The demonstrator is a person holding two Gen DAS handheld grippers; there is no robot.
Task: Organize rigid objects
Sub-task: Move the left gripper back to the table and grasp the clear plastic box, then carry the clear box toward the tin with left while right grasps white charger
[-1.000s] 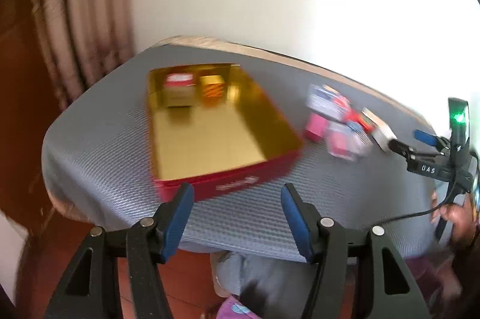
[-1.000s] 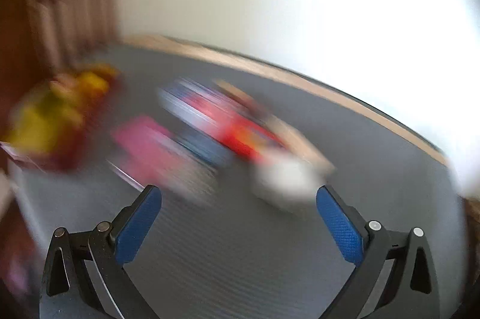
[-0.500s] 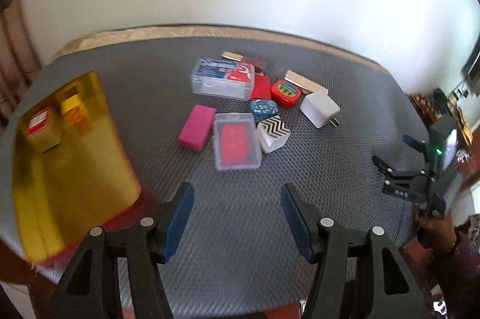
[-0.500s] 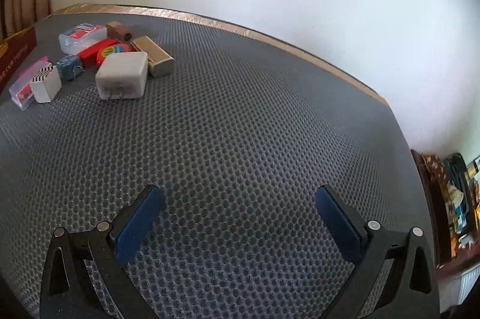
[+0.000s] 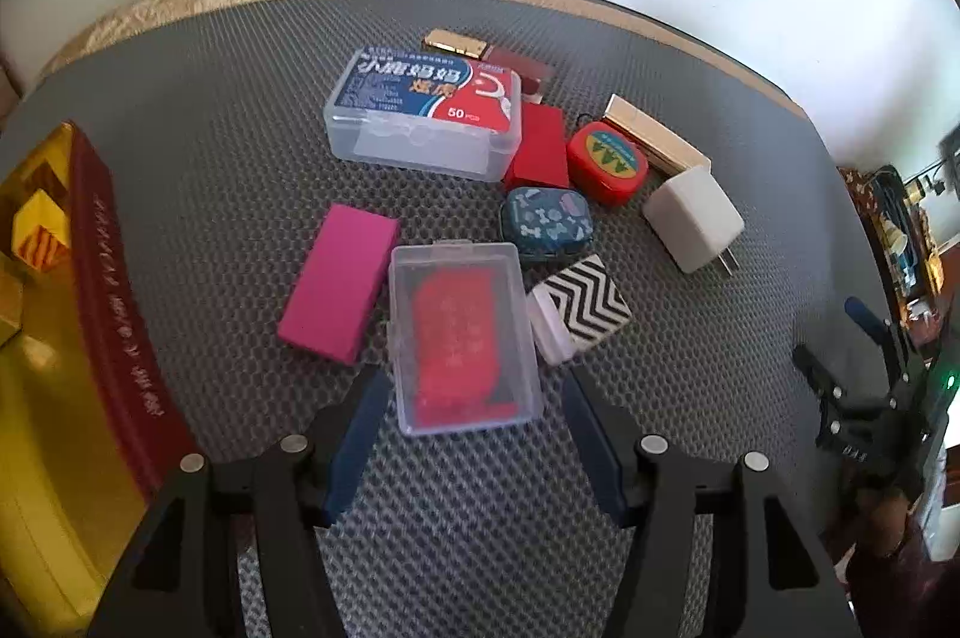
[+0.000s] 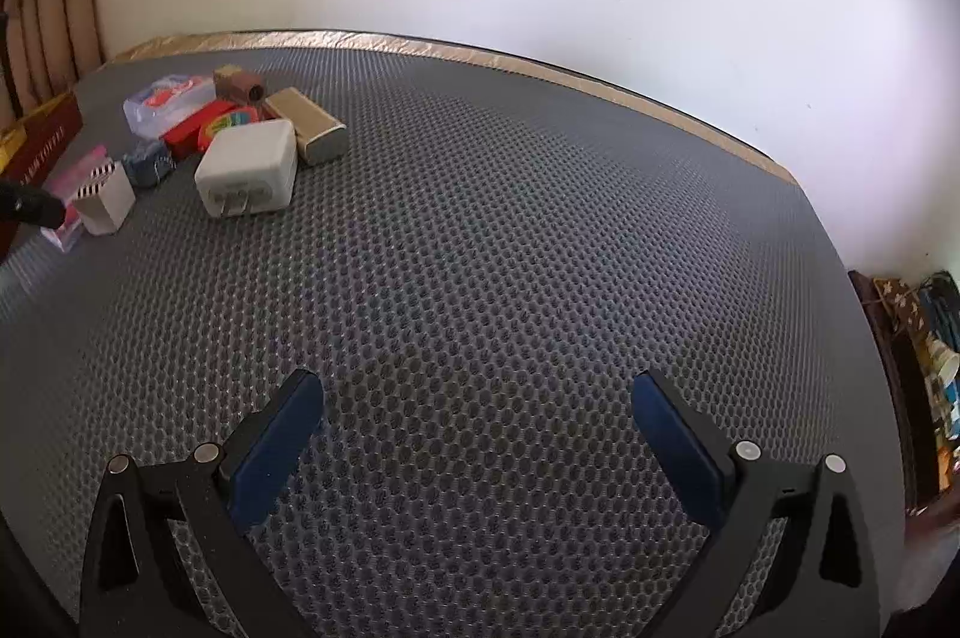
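- At the far left of the left wrist view stands a red box [image 5: 114,314] with a gold inside, holding a small yellow box [image 5: 37,230] at its back.
- Right of it, on the grey mat [image 5: 198,170], lies a pink block [image 5: 339,291], and just beside that a clear case [image 5: 462,338] with something red inside.
- The left gripper [image 5: 474,431] is spread, its blue fingers [image 5: 354,449] to either side of the near end of the clear case, not pressing it.
- Behind lie a clear floss box [image 5: 423,116] with a blue and red label, a red block [image 5: 538,146], a blue patterned case [image 5: 547,222], a zigzag box [image 5: 585,309], a red round case [image 5: 606,156] and a white charger [image 5: 693,222].
- At the far right edge of that view the right gripper shows.
- In its own view the right gripper [image 6: 477,437] is spread wide over bare mat, holding nothing, well apart from the pile at the far left.
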